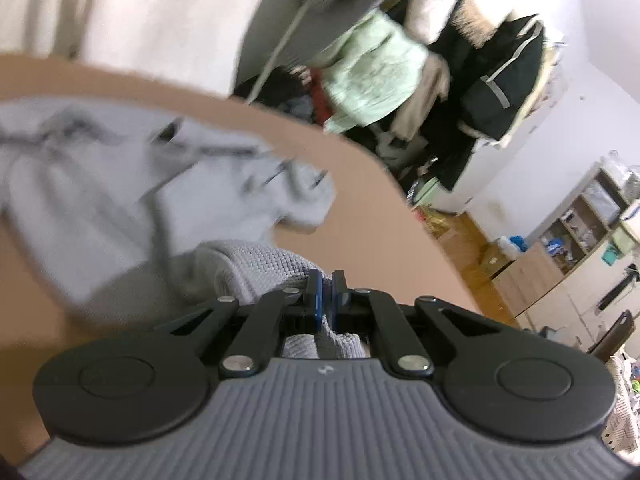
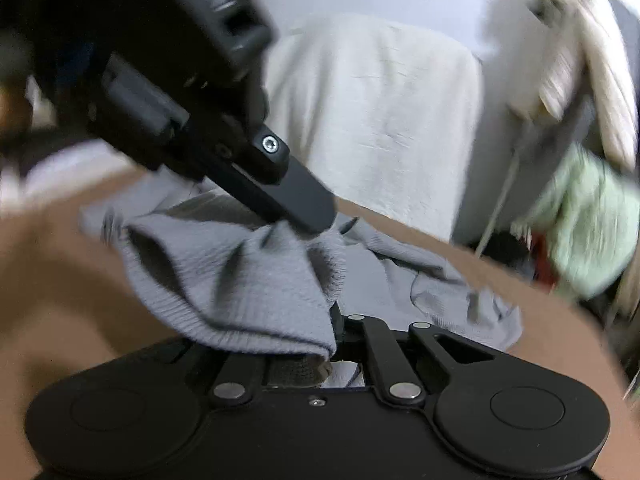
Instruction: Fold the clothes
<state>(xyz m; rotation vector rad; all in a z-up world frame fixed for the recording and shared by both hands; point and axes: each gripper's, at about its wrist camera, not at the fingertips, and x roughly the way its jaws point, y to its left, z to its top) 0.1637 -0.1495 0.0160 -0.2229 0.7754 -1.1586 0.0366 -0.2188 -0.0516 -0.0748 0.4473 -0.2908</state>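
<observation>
- The grey knitted garment point(image 1: 120, 184) lies crumpled on the brown worktop point(image 1: 360, 184), filling the left and middle of the left wrist view.
- The left claw point(image 1: 326, 292) is pinched together on a fold of it at bottom centre.
- The right claw point(image 2: 334, 320) has cloth bunched over it; whether it grips I cannot tell.
- The left claw also shows in the right view, on the same bunch.
- Judgement: a fold is being carried; next, lay the edge down flat and aligned.

Left tongs point(image 1: 327, 288) clamped on grey knit garment point(image 1: 256, 268)
</observation>
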